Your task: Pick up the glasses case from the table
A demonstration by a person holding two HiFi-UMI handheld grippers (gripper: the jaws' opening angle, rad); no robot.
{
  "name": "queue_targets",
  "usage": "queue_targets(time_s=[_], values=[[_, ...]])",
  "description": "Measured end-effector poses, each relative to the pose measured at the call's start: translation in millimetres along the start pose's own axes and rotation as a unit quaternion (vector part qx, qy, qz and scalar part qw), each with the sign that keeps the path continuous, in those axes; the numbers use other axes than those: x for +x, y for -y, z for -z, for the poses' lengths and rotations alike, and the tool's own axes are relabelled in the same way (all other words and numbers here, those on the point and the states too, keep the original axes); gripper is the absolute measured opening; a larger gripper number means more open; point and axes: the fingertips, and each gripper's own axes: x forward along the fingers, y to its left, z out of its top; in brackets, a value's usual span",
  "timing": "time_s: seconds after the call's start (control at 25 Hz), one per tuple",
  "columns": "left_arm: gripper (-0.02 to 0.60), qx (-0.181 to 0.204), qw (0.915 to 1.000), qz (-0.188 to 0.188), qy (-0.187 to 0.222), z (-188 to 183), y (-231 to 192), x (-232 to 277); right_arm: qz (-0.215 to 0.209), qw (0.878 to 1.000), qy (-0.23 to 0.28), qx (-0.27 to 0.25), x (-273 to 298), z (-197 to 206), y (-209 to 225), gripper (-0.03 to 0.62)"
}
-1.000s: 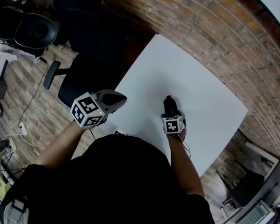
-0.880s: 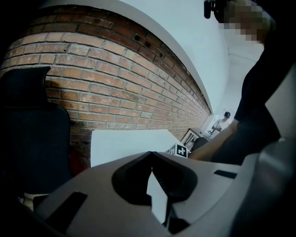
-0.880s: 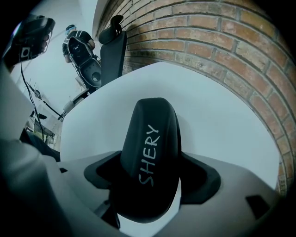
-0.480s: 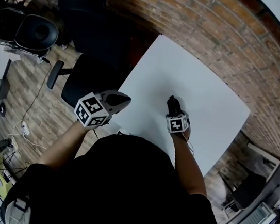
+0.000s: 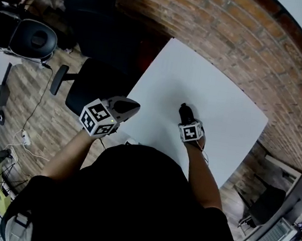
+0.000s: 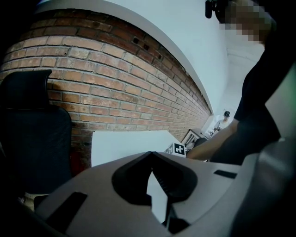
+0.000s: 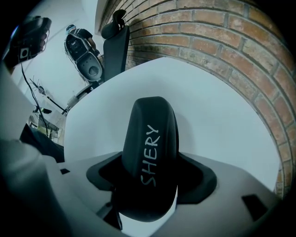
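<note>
A black glasses case (image 7: 150,148) with pale "SHERY" lettering lies on the white table (image 7: 212,115). In the head view the case (image 5: 184,112) shows as a dark shape just beyond my right gripper (image 5: 185,118). That gripper points steeply down. Its jaws have just been closing with the case between them, and in the right gripper view the gripper (image 7: 150,180) has both pads against the case's sides. My left gripper (image 5: 132,107) hovers by the table's left edge. In its own view the left gripper (image 6: 151,155) is shut on nothing, tips touching.
A black office chair (image 5: 94,83) stands at the table's (image 5: 202,77) left edge, with another chair (image 5: 95,7) behind it. A brick wall (image 5: 223,15) runs along the table's far side. Cables lie on the wooden floor (image 5: 32,122) to the left.
Both grippers stay where they were at the table. Only the head view shifts slightly.
</note>
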Motion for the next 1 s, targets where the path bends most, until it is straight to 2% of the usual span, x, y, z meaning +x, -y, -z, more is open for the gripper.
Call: queue_targets(time_s=[0.28, 0.44, 0.6, 0.68, 0.76, 0.8, 1.0], values=[[0.011, 0.011, 0.9999, -0.001, 0.005, -6.7, 2.4, -2.1, 0.0, 0.999, -0.025, 0.029, -5.4, 15.3, 5.2, 0.333], [0.011, 0.017, 0.9998, 0.006, 0.009, -10.2, 8.1, -3.7, -0.041, 0.997, -0.033, 0.065, -11.6, 24.4, -10.0, 0.331], [0.011, 0.026, 0.9995, 0.016, 0.012, -16.1, 14.4, -2.7, -0.015, 0.996, -0.051, 0.076, -29.9, 33.6, 1.1, 0.33], [0.011, 0.031, 0.9993, 0.019, 0.012, -17.9, 17.0, -1.1, -0.012, 0.997, -0.027, 0.074, -35.8, 24.3, 3.5, 0.33], [0.011, 0.036, 0.999, 0.021, 0.014, -20.6, 18.9, 0.0, -0.027, 0.997, 0.046, 0.058, -37.6, -5.1, 0.5, 0.33], [0.011, 0.038, 0.9989, 0.022, 0.015, -22.5, 20.0, 0.4, -0.027, 0.996, 0.066, 0.053, -40.2, -13.0, 0.5, 0.33], [0.011, 0.051, 0.9981, 0.028, 0.021, -32.5, 24.9, 2.0, -0.012, 0.995, 0.085, 0.054, -61.0, -17.5, 1.7, 0.33]])
